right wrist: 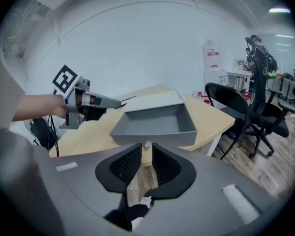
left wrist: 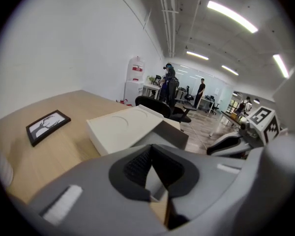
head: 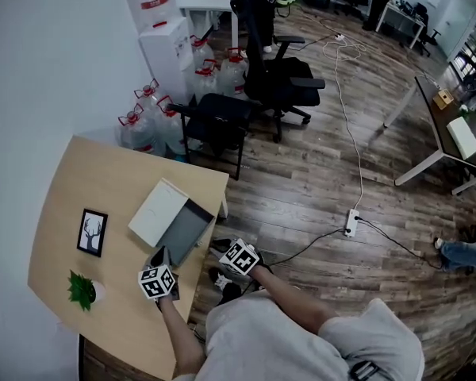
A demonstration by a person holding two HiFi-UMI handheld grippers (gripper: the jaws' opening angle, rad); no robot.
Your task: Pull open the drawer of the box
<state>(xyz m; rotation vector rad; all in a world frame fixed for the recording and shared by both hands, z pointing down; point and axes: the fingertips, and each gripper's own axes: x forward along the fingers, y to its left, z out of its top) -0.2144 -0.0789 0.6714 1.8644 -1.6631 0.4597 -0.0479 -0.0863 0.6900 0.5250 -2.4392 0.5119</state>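
Drawer status: the shallow grey tray-shaped drawer (right wrist: 155, 124) stands pulled well out of the flat white rectangular box (head: 157, 211), projecting toward the near edge of the light wooden table (head: 87, 181). The box lies flat on the tabletop.

Right gripper (right wrist: 147, 149): held off the table edge, in line with the drawer front. Its jaws are drawn in to a narrow gap, and the small silver knob (right wrist: 147, 144) on the drawer's front wall sits pinched between their tips.

Left gripper (left wrist: 151, 149): positioned over the tabletop just beside the drawer and box, pointing along them. Its jaw tips meet, and nothing lies between them.

Other items on the table: a black-framed picture (head: 92, 232) lying flat beside the box, and a small green potted plant (head: 82, 290) near the person's left arm.
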